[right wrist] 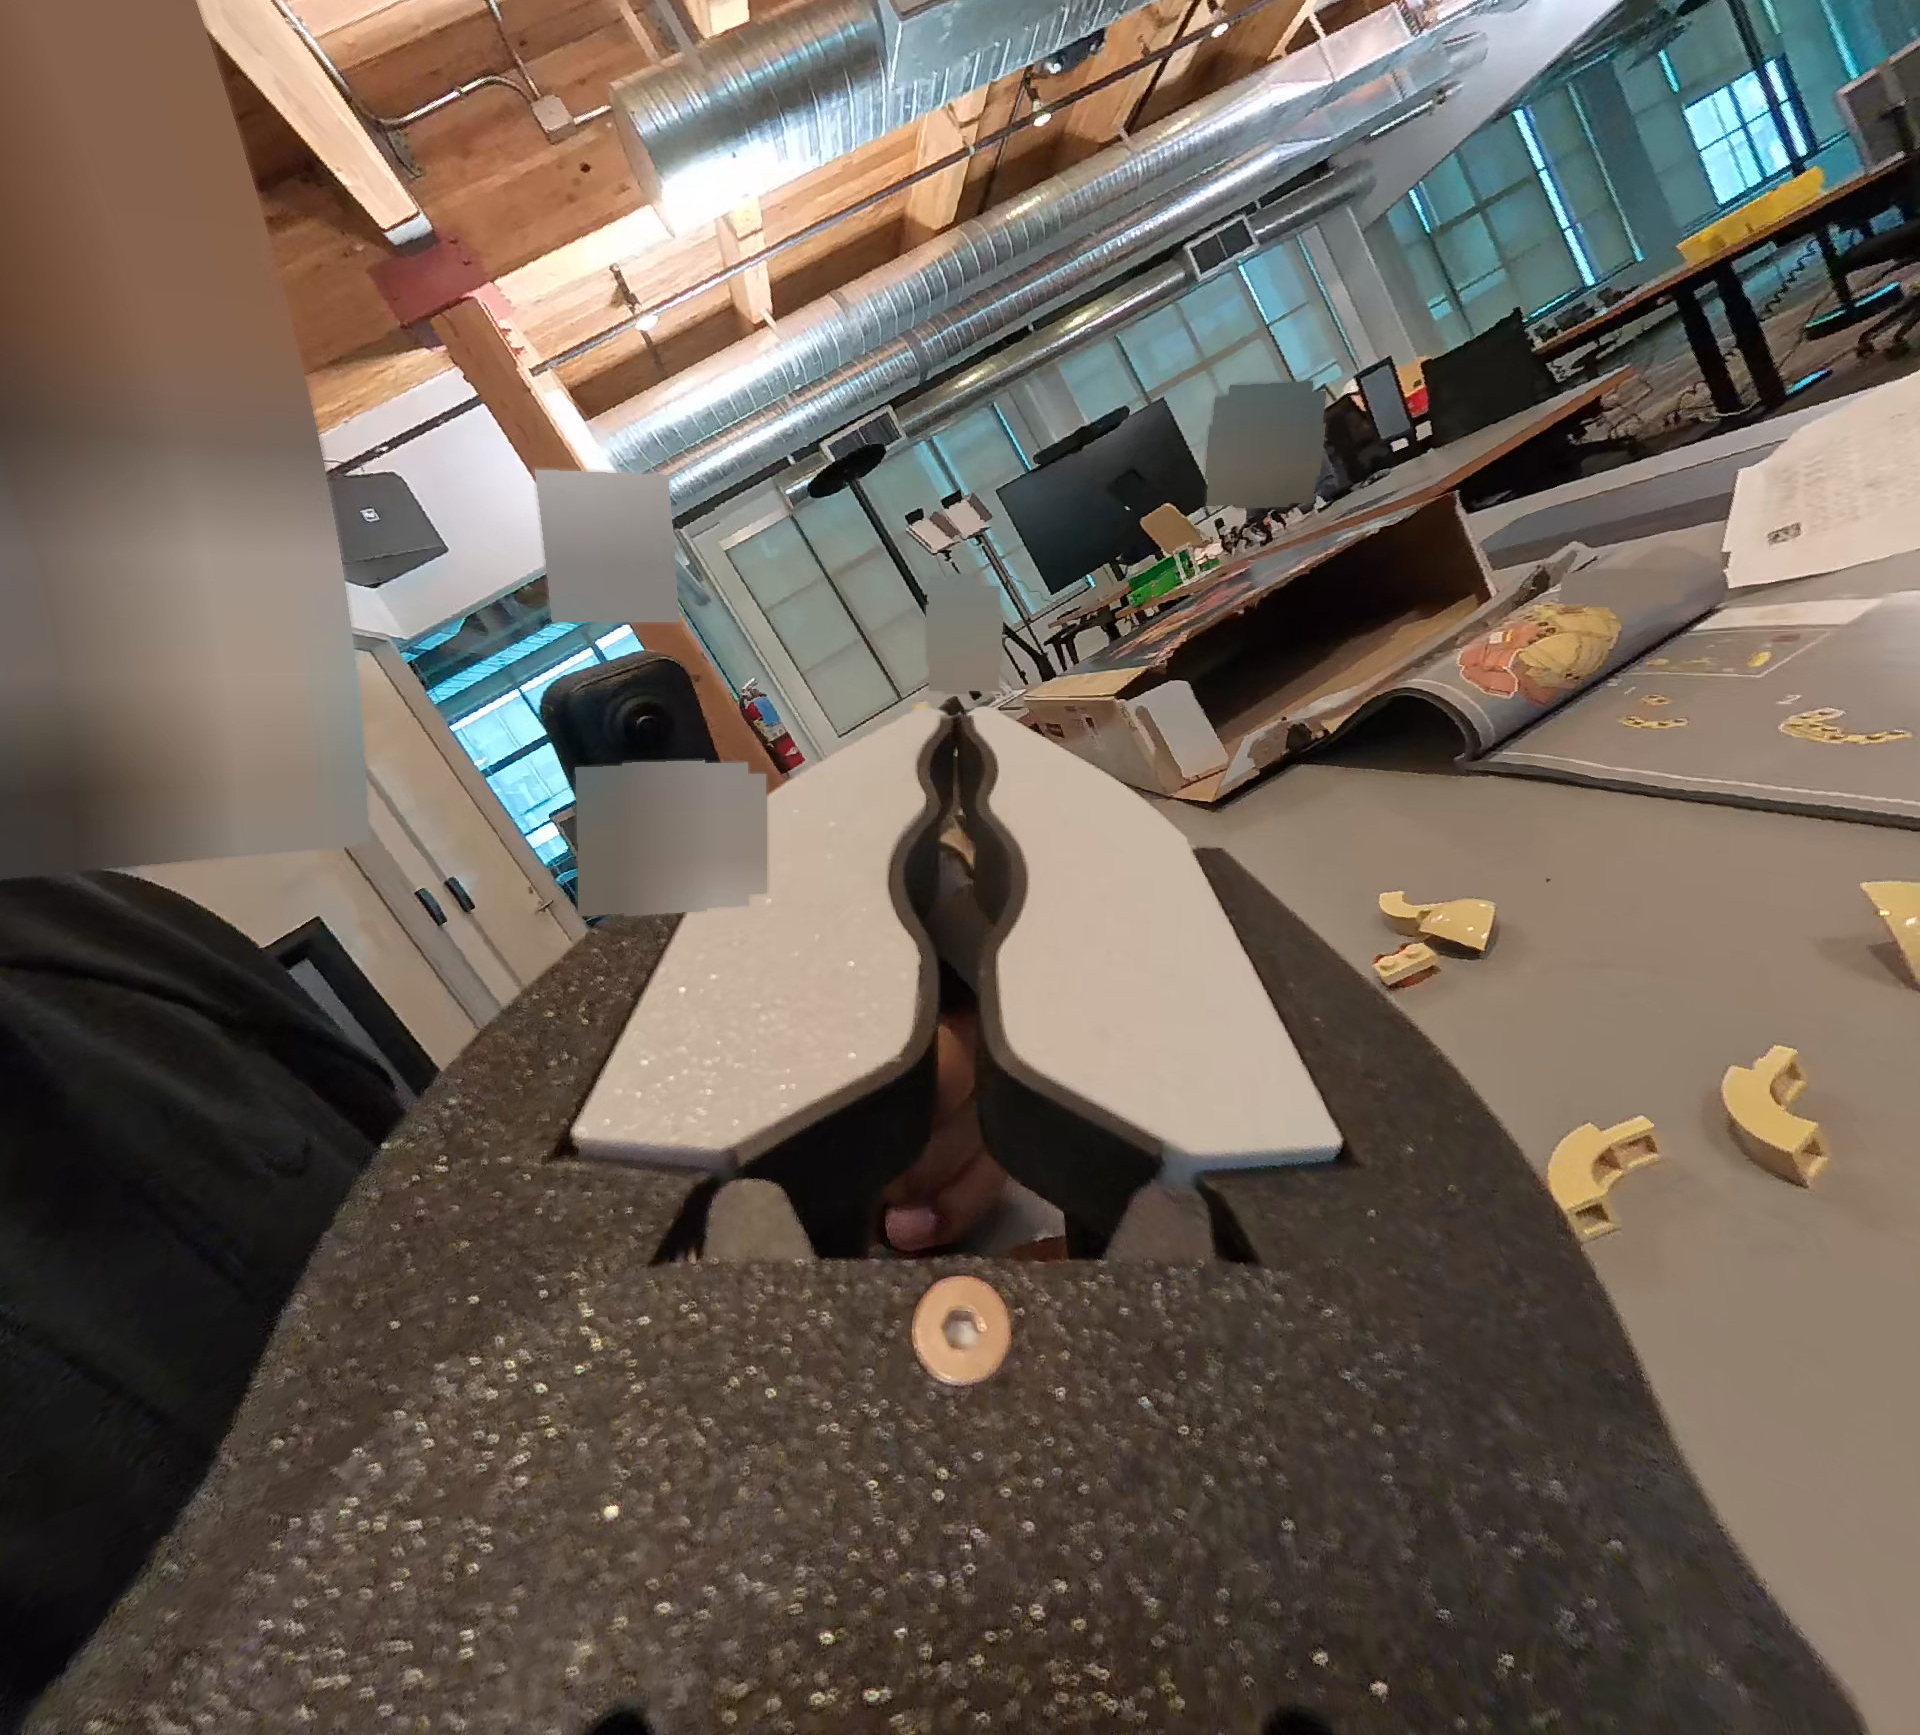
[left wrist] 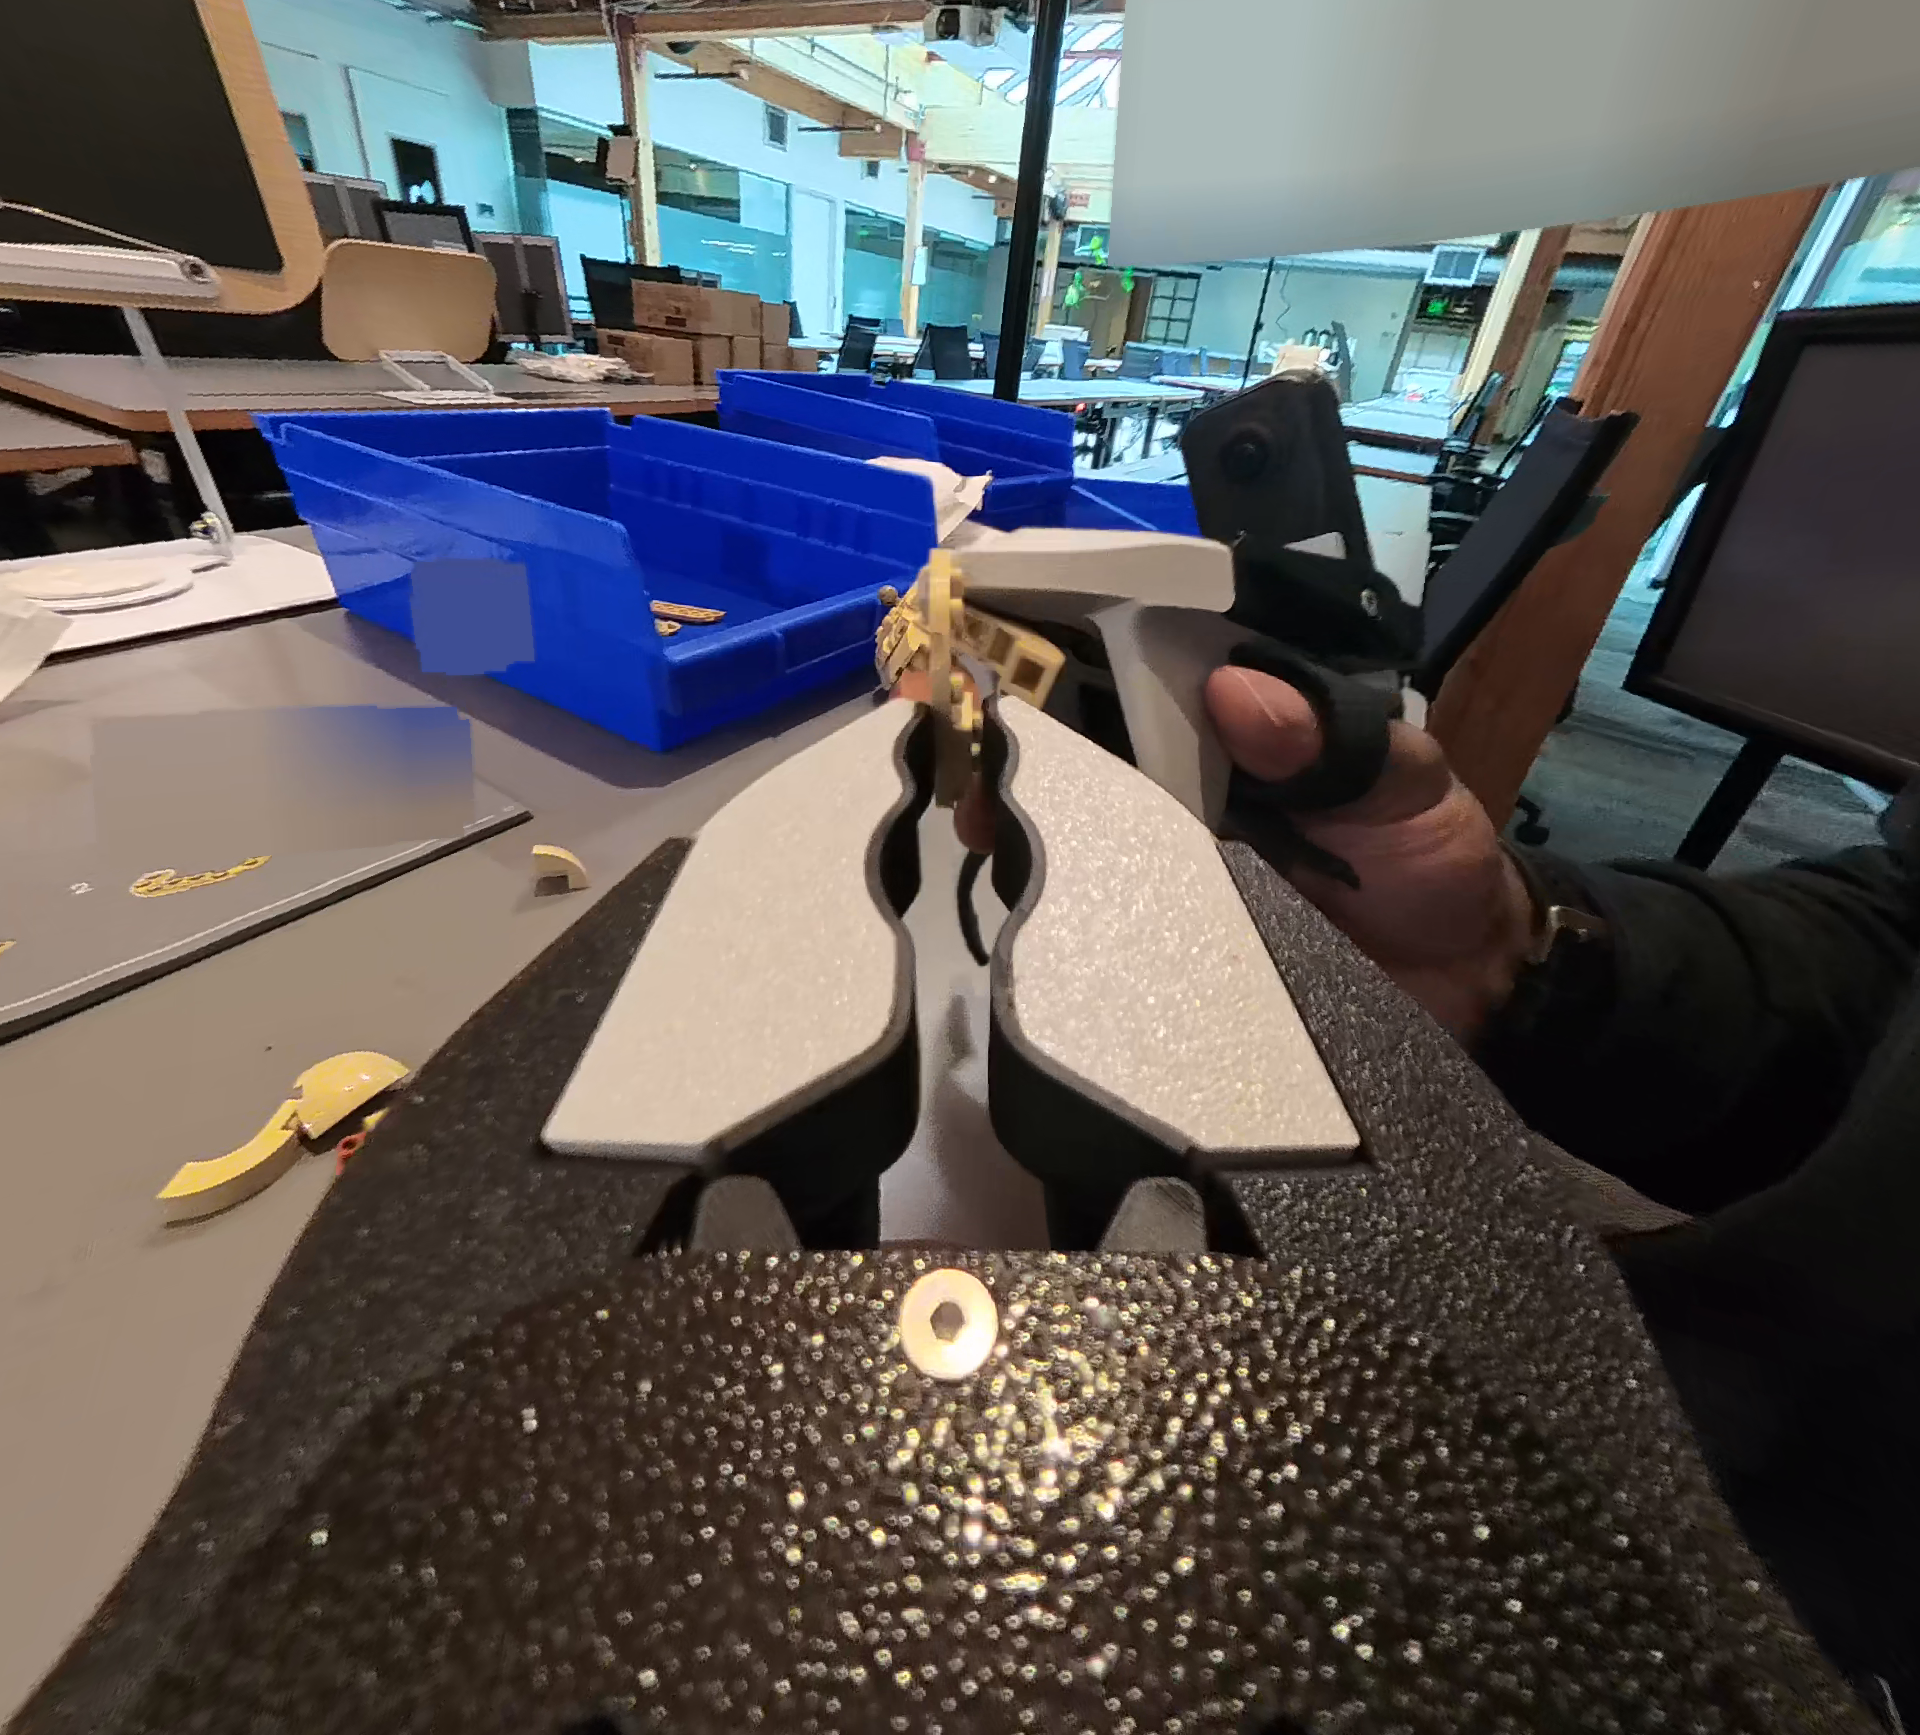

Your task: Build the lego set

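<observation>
Brick build: a small tan cluster of toy bricks (left wrist: 940, 667) stood upright in the air above the grey table (left wrist: 582, 864), just in front of the blue bins
Left gripper: the left gripper (left wrist: 951, 750) had its jaws nearly together, clamped on the lower end of the brick build, a pad pressing on each side
Right gripper: the right gripper (left wrist: 961, 568) came in from the right, its grey tip against the top of the brick build; in its own view its jaws (right wrist: 956, 729) were closed together at the tips, and I could not tell whether anything was pinched between them
Hand: a hand (left wrist: 1351, 812) in a dark sleeve gripped the right gripper's handle, a black strap over one finger
Bins: a blue bin (left wrist: 582, 563) sat just behind the build with a couple of tan pieces (left wrist: 686, 615) on its floor; a second blue bin (left wrist: 935, 428) stood behind it
Loose pieces: curved tan bricks (right wrist: 1683, 1135) lay scattered on the table, one large curved tan piece (left wrist: 281, 1135) near the left gripper
Booklet: an open booklet (right wrist: 1714, 709) lay flat on the table, next to an open cardboard box (right wrist: 1299, 646)
Room: desks, dark screens (right wrist: 1101, 490) and silver ducts (right wrist: 935, 314) under a wooden ceiling
</observation>
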`<state>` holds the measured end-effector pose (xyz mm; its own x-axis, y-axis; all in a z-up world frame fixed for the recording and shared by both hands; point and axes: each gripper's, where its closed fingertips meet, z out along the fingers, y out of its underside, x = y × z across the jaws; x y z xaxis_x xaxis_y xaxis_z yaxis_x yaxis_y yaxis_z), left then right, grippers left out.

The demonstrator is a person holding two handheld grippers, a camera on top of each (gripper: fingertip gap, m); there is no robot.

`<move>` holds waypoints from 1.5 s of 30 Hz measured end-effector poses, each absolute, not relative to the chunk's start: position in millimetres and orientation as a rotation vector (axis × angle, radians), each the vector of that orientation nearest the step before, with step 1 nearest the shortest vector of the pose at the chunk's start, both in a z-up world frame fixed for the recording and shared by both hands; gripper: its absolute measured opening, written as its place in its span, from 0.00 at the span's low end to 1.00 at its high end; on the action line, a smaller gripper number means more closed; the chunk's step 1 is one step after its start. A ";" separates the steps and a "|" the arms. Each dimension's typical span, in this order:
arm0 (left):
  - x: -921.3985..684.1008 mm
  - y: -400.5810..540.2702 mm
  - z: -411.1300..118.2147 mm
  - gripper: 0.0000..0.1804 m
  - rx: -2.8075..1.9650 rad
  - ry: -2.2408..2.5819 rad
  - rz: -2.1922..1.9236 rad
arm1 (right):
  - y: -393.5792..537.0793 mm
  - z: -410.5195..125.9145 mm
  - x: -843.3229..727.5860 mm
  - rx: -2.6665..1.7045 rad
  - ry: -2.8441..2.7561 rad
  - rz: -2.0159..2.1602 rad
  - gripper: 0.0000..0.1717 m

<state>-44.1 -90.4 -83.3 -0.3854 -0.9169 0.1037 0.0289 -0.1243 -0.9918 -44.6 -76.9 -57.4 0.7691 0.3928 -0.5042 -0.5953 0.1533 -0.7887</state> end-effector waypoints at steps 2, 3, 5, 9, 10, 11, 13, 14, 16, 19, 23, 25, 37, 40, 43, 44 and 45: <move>-42.6 -88.7 -84.1 0.04 -1.056 1.386 -1.586 | -74.9 -60.2 -45.5 -1.247 0.205 0.698 0.00; -42.1 -87.6 -84.2 0.04 -1.063 1.381 -1.585 | -73.3 -62.5 -45.3 -1.262 0.213 0.687 0.00; -41.1 -87.2 -84.8 0.04 -1.071 1.382 -1.581 | -70.0 -67.4 -41.9 -1.289 0.251 0.651 0.00; -33.4 -83.4 -93.6 0.04 -1.130 1.404 -1.461 | -63.6 -77.4 -28.0 -1.322 0.375 0.592 0.00; -31.0 -79.4 -96.9 0.04 -1.143 1.414 -1.408 | -62.7 -80.5 -20.5 -1.325 0.423 0.573 0.00; -29.3 -74.8 -100.0 0.04 -1.144 1.429 -1.354 | -62.3 -83.5 -13.3 -1.330 0.464 0.561 0.00; -28.0 -60.6 -104.8 0.04 -1.141 1.435 -1.231 | -64.2 -87.7 1.3 -1.343 0.515 0.500 0.00; -28.9 -54.5 -105.9 0.04 -1.133 1.434 -1.185 | -67.2 -88.5 8.8 -1.349 0.527 0.447 0.00; -32.1 -45.9 -106.9 0.04 -1.113 1.426 -1.114 | -75.5 -88.7 24.3 -1.357 0.541 0.315 0.00; -34.9 -41.2 -106.8 0.04 -1.028 1.417 -0.990 | -80.6 -88.4 33.7 -1.365 0.524 0.245 0.00; -30.0 -35.2 -110.7 0.04 -0.968 1.425 -0.853 | -74.7 -87.9 33.4 -1.378 0.474 0.218 0.00; -29.5 -31.0 -108.6 0.04 -0.968 1.405 -0.855 | -70.4 -87.6 29.4 -1.391 0.439 0.228 0.00; -25.3 -43.6 -110.2 0.04 -0.871 1.456 -0.811 | -72.2 -79.0 13.7 -1.366 0.327 0.224 0.00; -25.9 -45.2 -109.9 0.04 -0.853 1.459 -0.800 | -72.3 -77.7 5.1 -1.377 0.277 0.207 0.00; -26.1 -49.5 -111.4 0.04 -0.834 1.479 -0.807 | -72.9 -78.5 1.0 -1.387 0.256 0.193 0.00; -26.1 -51.2 -111.8 0.04 -0.824 1.486 -0.809 | -73.9 -78.1 0.7 -1.385 0.254 0.182 0.00; -26.1 -53.5 -111.9 0.04 -0.813 1.494 -0.813 | -75.1 -77.7 -0.1 -1.383 0.248 0.170 0.00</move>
<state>-26.1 -53.5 -111.9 -0.0656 -0.8577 -0.5100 -0.0369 0.5128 -0.8577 -0.1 -75.1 -77.7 0.9619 -0.0256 -0.2723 -0.2635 0.1804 -0.9476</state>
